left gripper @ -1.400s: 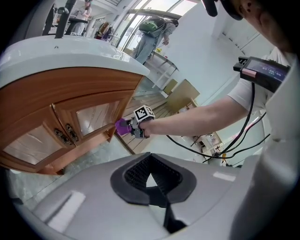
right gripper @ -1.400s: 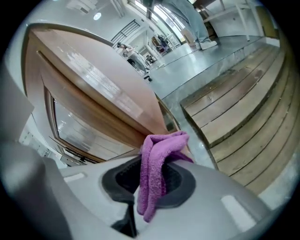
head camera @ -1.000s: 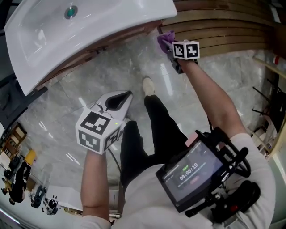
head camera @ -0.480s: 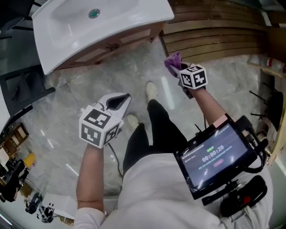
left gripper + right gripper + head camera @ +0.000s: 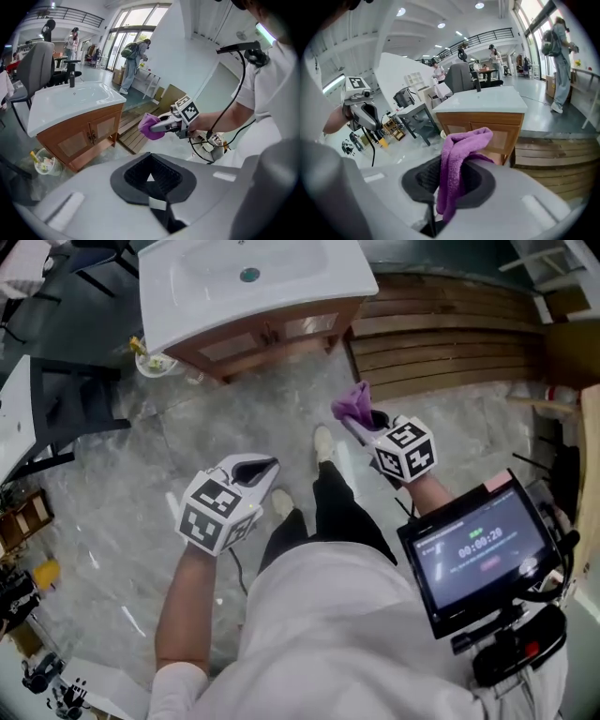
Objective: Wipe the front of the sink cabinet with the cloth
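Observation:
The sink cabinet [image 5: 272,338] is brown wood with two doors under a white basin [image 5: 281,282]; it stands at the top of the head view. My right gripper [image 5: 364,425] is shut on a purple cloth [image 5: 354,402] and is held over the floor, well short of the cabinet's right corner. From the right gripper view the cloth [image 5: 457,159] hangs out of the jaws, with the cabinet doors [image 5: 487,129] behind it. My left gripper [image 5: 251,463] hovers lower left, jaws together and empty. The left gripper view shows the cabinet [image 5: 82,138] and the cloth [image 5: 149,126].
A slatted wooden platform [image 5: 450,324] lies right of the cabinet. A small bin [image 5: 150,360] with bits in it sits at the cabinet's left foot. A dark chair [image 5: 66,399] stands further left. The person's legs and shoes [image 5: 323,442] are between the grippers. People stand far behind.
The view has backed away from the cabinet. My right gripper with the cloth has come off the cabinet's lower right corner and now sits nearer the body. The left gripper hardly moved.

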`<control>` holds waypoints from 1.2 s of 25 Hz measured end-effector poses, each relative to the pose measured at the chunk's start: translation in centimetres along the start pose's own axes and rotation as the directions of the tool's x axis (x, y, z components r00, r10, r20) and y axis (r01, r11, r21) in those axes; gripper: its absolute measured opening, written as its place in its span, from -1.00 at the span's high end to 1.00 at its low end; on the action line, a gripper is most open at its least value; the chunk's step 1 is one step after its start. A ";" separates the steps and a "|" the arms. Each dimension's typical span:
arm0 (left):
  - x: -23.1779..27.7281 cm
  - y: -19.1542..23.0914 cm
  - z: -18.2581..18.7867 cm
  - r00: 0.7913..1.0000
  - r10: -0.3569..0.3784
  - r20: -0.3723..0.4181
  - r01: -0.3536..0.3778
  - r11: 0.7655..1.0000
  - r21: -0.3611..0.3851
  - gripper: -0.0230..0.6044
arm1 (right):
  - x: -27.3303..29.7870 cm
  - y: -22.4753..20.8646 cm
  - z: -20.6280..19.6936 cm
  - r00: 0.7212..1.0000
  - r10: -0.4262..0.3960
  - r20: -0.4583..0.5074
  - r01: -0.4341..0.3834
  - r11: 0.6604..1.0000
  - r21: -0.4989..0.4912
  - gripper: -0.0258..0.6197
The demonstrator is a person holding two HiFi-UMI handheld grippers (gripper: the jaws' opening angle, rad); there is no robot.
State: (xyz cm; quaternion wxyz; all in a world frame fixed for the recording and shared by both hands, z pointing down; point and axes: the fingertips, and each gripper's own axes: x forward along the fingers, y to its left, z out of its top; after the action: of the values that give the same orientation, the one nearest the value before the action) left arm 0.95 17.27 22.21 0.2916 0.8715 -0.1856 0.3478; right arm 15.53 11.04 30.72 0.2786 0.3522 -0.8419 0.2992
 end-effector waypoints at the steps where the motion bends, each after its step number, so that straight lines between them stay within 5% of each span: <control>1: -0.9 -0.5 -0.2 1.000 0.003 0.013 -0.003 1.000 0.002 0.91 | -0.6 1.5 0.6 1.000 0.007 0.010 -0.007 1.000 -0.020 0.73; 17: -11.0 -10.3 -7.5 0.994 0.012 0.111 -0.018 0.999 0.051 0.91 | -9.4 21.6 1.8 0.992 0.055 0.110 -0.029 0.974 -0.225 0.73; 30: -10.3 -10.5 -8.5 0.994 0.016 0.108 -0.020 0.999 0.041 0.91 | -9.4 24.1 1.7 0.987 0.106 0.117 -0.069 0.955 -0.288 0.73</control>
State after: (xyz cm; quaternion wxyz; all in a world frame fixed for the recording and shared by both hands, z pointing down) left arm -4.83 31.89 15.86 0.2595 0.8933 -0.2016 0.3067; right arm 2.34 27.66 15.79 0.2567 0.2899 -0.9073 0.1640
